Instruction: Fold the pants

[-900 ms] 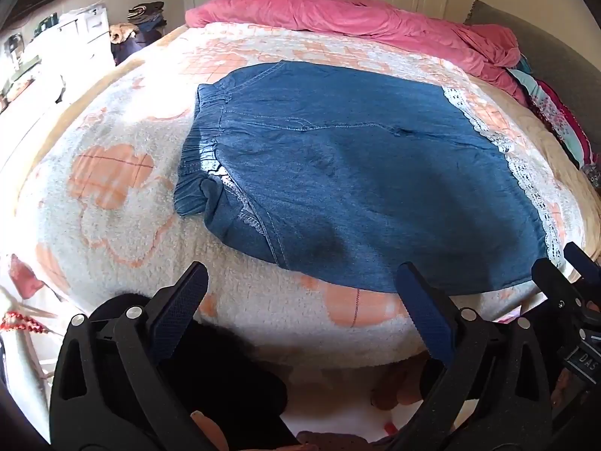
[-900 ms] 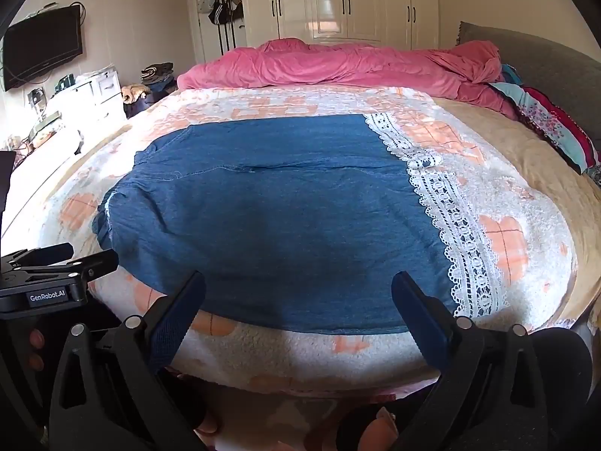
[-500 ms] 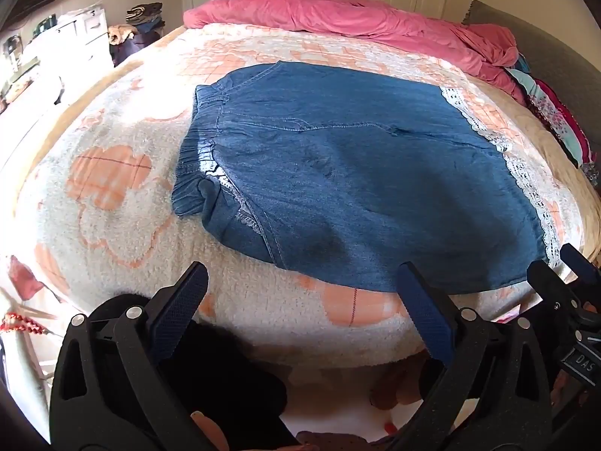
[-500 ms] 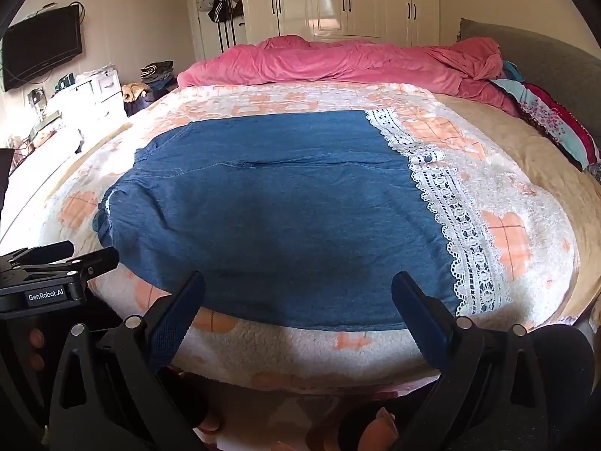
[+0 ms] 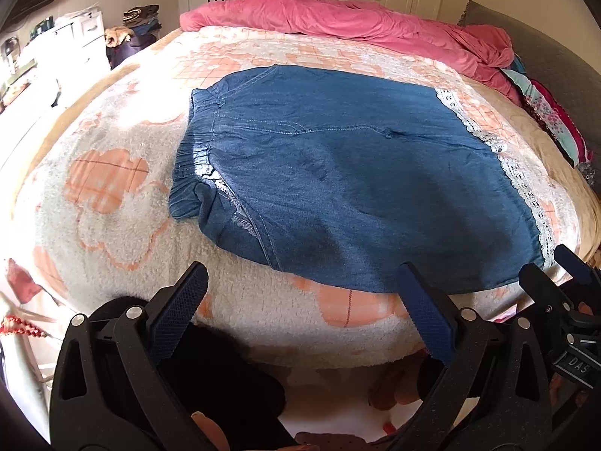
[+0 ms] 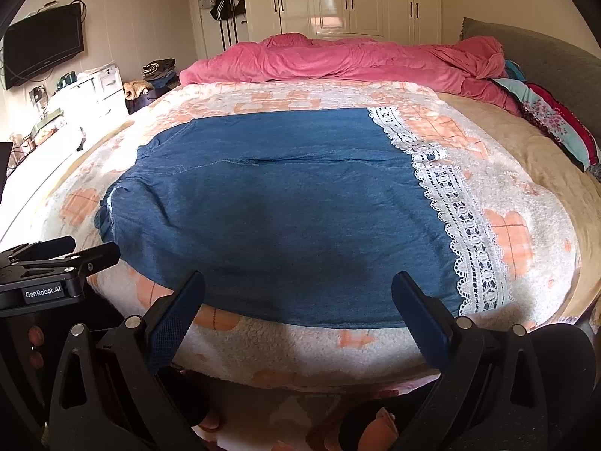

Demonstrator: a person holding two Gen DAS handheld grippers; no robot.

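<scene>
Left gripper (image 5: 300,300) spread wide, nothing btwn the fingers, tilted down over the near edge of the bed. Right gripper (image 6: 298,304) same: spread wide, nothing pinched, also at the near edge. Both clear of the cloth, no contact. In the left wrist view the right gripper's tips show at far right; in the right wrist view the left gripper body shows at far left w/ a "GenRobot.AI" label.

Pants (image 5: 349,184) blue denim, lying flat across the blanket (image 5: 112,203), spread sideways: elastic waistband (image 5: 195,146) to the left, legs running to the right. Near left corner by the waistband is folded over, inner seam showing. White lace trim (image 6: 462,225) runs along the leg ends on the right side. Near edge of the pants sits just beyond both grippers' tips.

Blanket is fluffy white w/ peach checked flower shapes, covers most of the bed. Pink duvet (image 6: 338,64) bunched along the far side. Grey headboard (image 6: 544,60) at right w/ a floral pillow (image 6: 552,124) beside it. White wardrobe (image 6: 349,0) behind the bed, TV (image 6: 41,52) on the left wall, white drawers (image 6: 101,86) below it, bags hanging on the door.
</scene>
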